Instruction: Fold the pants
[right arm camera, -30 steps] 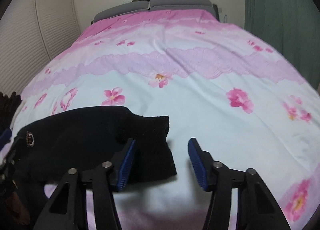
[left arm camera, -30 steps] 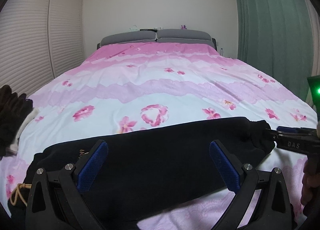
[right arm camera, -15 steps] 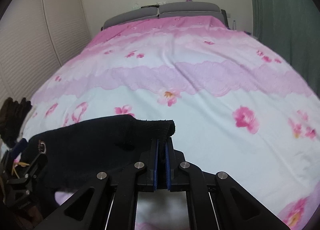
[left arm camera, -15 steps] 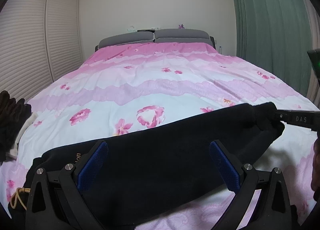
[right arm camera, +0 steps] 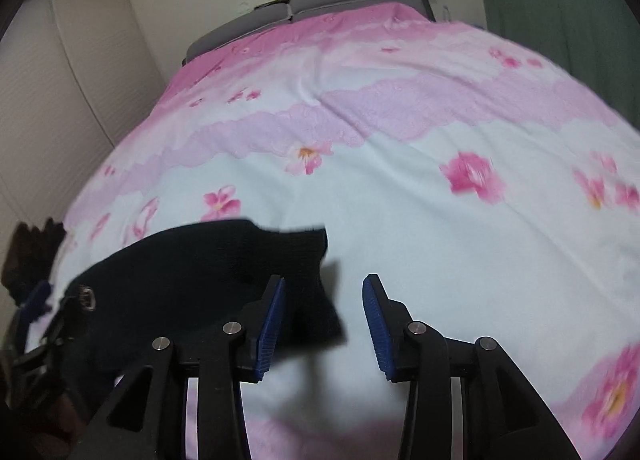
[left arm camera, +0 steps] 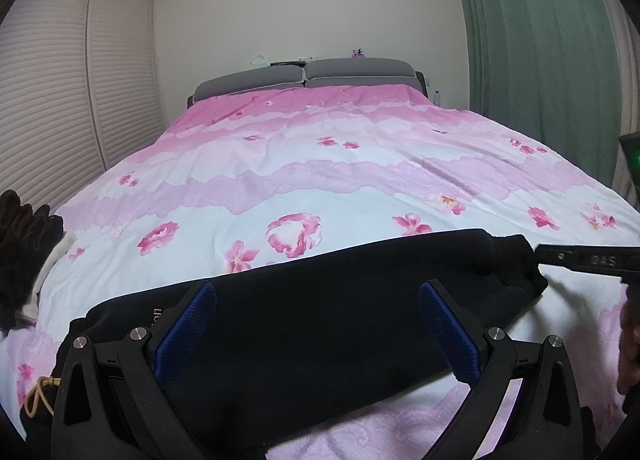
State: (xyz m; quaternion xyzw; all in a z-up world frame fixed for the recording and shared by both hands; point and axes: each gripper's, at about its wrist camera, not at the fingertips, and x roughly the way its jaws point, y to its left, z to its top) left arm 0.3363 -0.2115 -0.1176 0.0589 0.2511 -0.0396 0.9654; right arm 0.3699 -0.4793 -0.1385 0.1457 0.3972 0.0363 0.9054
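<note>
The left gripper (left arm camera: 320,324) hangs wide open with nothing pinched, and from its camera the black pants (left arm camera: 320,312) lie as a long strip across the near edge of the bed (left arm camera: 360,179), long axis running left to right, with the cuff end off to the right where the right gripper (left arm camera: 576,258) pokes in right beside it. From the right camera, the right gripper (right arm camera: 324,314) has its jaws opening, a corner of the cuff sits between them but neither pad presses it, so the pants stretch away to its left and this hand is clearly the nearer one for that end.
</note>
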